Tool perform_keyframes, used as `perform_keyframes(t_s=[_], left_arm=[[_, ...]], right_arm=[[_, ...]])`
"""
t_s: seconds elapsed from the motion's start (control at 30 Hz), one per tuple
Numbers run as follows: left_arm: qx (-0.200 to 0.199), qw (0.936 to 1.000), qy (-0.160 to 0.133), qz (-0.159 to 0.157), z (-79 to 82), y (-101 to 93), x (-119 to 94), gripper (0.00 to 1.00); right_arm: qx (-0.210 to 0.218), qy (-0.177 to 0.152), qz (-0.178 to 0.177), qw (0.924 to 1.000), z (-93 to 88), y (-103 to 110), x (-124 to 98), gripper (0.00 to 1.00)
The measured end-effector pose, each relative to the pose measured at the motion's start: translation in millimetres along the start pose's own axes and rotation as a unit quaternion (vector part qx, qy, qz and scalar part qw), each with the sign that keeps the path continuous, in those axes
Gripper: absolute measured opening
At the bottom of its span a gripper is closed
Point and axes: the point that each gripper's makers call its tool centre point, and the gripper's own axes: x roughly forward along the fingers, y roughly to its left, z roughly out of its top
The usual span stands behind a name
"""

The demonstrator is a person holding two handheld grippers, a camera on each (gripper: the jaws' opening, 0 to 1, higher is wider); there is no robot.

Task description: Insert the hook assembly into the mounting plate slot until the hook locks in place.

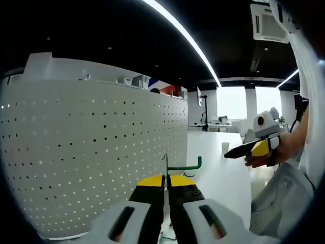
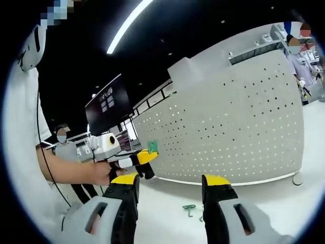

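Observation:
A white perforated mounting plate [image 1: 96, 152] stands upright on the table and fills the left of the left gripper view. My left gripper [image 1: 166, 179] is shut on a green hook assembly [image 1: 186, 166], which sticks out to the right just off the plate's near edge. The right gripper view catches that left gripper [image 2: 133, 160] from the side, holding the hook [image 2: 152, 147] close to the plate [image 2: 228, 132]. My right gripper [image 2: 170, 182] is open with nothing between its jaws, and it appears, held in a hand, at the right [image 1: 254, 146].
A second green hook [image 2: 189, 208] lies on the white table [image 2: 264, 203] in front of the plate. A dark monitor [image 2: 109, 104] and standing people are behind the left gripper. A person's sleeve [image 1: 284, 198] is at the right.

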Motion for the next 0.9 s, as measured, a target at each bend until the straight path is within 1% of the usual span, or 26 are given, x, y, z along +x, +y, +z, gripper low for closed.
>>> perform_keyframes(t_s=[0.27,0.33,0.37,0.43,0.53,0.57,0.77,0.8,0.83,0.9], left_arm=[[-0.001,1.0000,-0.002,0.002,2.1,-0.2,-0.5,0.01],[-0.002,1.0000,-0.003,0.002,2.4,-0.2,-0.7,0.01],[-0.001,1.0000,-0.002,0.002,2.3,-0.1,-0.7,0.01],[-0.002,1.0000,-0.002,0.002,2.5,-0.3,-0.5,0.01],[-0.002,1.0000,-0.003,0.001,3.5,-0.9,0.0,0.01],[0.000,1.0000,-0.005,0.001,4.2,-1.1,0.2,0.01],[-0.001,1.0000,-0.006,0.000,3.8,-1.6,1.2,0.01],[-0.002,1.0000,-0.007,0.001,3.8,-1.8,1.3,0.01],[-0.002,1.0000,-0.007,0.000,4.0,-1.8,1.5,0.01],[-0.002,1.0000,-0.007,0.001,3.2,-1.3,1.5,0.01]], right_arm=[[-0.005,-0.005,0.005,1.0000,2.7,5.8,14.7,0.44],[0.000,-0.010,0.008,0.9999,4.2,7.1,17.1,0.43],[0.000,-0.013,0.004,0.9999,4.6,6.6,19.1,0.42],[-0.006,-0.011,0.008,0.9999,4.7,9.9,22.9,0.40],[-0.002,-0.014,0.011,0.9998,6.2,14.1,29.6,0.40],[-0.011,-0.014,0.010,0.9998,6.5,15.6,32.0,0.38],[-0.019,-0.013,0.022,0.9995,9.0,23.6,47.9,0.33],[-0.040,-0.007,0.026,0.9988,8.6,26.3,52.6,0.33],[-0.046,-0.005,0.027,0.9986,8.4,26.6,54.1,0.32],[-0.037,-0.010,0.035,0.9987,11.2,30.3,61.9,0.31]])
